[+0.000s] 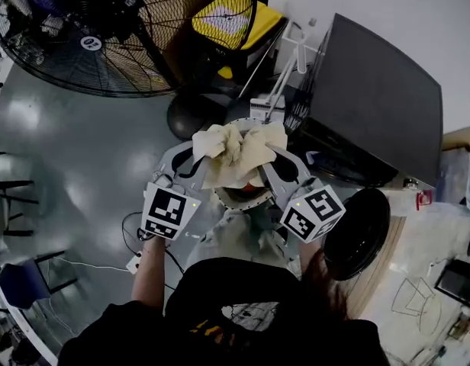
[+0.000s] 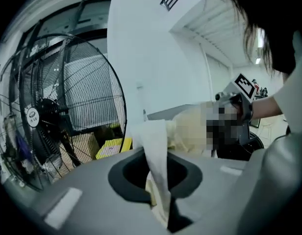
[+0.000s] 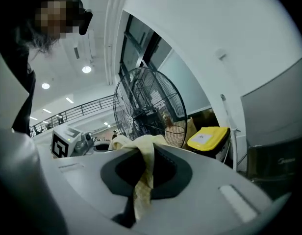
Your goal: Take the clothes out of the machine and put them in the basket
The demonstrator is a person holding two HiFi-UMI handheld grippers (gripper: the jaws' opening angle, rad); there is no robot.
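Your left gripper (image 2: 163,213) and right gripper (image 3: 134,212) are each clamped on the same cream cloth (image 1: 235,149), with a fold of it pinched in each pair of jaws. The cloth hangs bunched between the two grippers, up in front of your chest, and the jaws angle inward towards each other. Your bare left forearm (image 1: 147,269) reaches forward; your right arm is mostly hidden behind your hair. A round rim (image 1: 239,200) shows just below the cloth. To your right stands the dark machine (image 1: 380,97), its round door (image 1: 361,235) swung open. Ahead are a yellow bin (image 1: 231,17) and a large wire fan (image 1: 82,29), on a glossy grey floor (image 1: 75,151)
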